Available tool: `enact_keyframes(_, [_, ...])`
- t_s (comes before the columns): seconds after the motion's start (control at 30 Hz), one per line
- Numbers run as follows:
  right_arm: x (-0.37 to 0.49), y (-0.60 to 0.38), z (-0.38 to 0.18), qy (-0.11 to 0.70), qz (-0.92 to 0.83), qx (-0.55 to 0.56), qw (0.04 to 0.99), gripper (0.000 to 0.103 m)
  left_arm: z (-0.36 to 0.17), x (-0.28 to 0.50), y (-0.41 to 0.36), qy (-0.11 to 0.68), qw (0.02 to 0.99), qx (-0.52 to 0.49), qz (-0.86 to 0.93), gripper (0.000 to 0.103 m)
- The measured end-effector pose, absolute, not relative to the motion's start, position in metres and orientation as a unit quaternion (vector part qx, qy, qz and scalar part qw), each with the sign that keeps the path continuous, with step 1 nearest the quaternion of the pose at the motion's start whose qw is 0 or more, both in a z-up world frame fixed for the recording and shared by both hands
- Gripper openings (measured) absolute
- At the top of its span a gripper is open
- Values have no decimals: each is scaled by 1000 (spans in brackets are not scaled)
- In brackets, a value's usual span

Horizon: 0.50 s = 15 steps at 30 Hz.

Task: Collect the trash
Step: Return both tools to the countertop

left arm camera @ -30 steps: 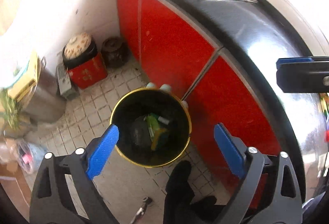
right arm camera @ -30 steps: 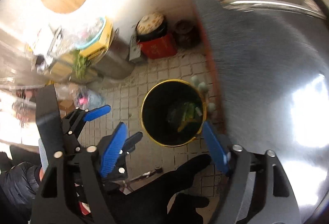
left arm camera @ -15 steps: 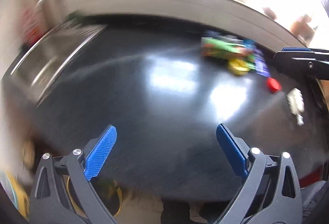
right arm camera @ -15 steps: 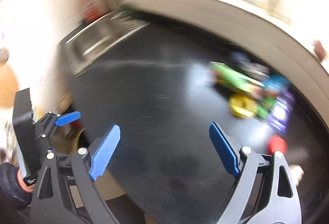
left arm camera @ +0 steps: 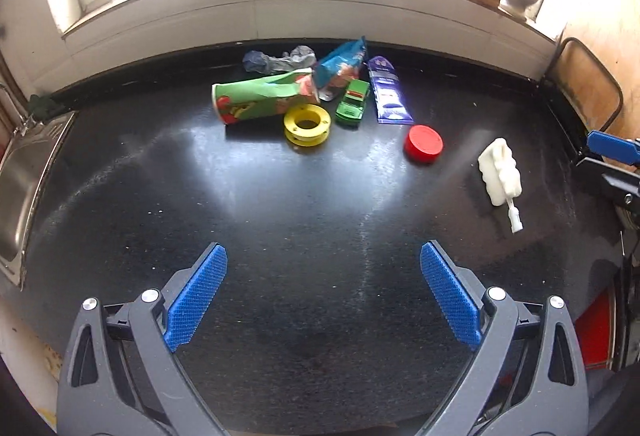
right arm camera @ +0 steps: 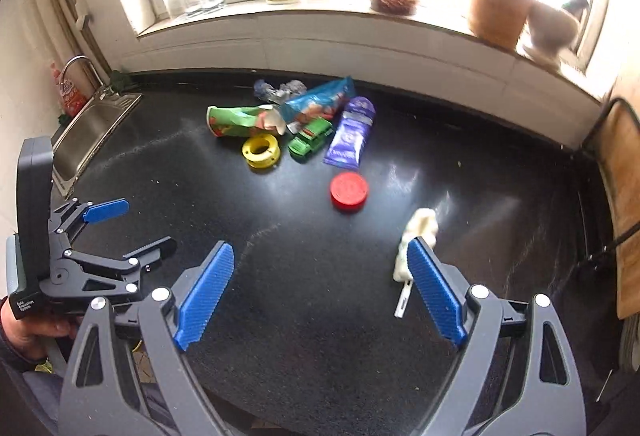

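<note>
Trash is left on the desk (left arm camera: 280,236); both tongs are held wide and empty.

The white crumpled piece (right arm camera: 418,236), possibly tissue, lies beside the right tongs (right arm camera: 318,294); the green toy car (left arm camera: 352,101) could be swept up among the wrappers (left arm camera: 260,101) by the left tongs (left arm camera: 322,300).

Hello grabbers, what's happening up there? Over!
Left gripper and right gripper open, empty. Trash pile untouched on counter. White scrap nearest right fingers. Nothing blocking.

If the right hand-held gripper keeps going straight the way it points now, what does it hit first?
Likely bare black countertop first. The right hand-held gripper is open and empty; the red lid lies nearest that line beyond, though depth is uncertain.
</note>
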State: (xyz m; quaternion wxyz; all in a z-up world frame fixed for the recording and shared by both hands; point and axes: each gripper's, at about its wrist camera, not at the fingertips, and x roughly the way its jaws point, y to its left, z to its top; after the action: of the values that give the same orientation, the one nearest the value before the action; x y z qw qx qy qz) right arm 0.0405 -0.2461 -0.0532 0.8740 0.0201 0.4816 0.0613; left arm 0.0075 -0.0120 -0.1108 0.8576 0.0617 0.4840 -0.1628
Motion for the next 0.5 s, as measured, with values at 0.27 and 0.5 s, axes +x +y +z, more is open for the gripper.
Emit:
enact_keyframes(0.27, [61, -251, -69, 487, 77, 9, 870, 85, -121, 30, -23, 491, 857, 63, -145, 95])
enact_keyframes(0.5, [98, -249, -94, 500, 87, 1, 862, 86, -143, 71, -39, 494, 856, 80, -133, 95])
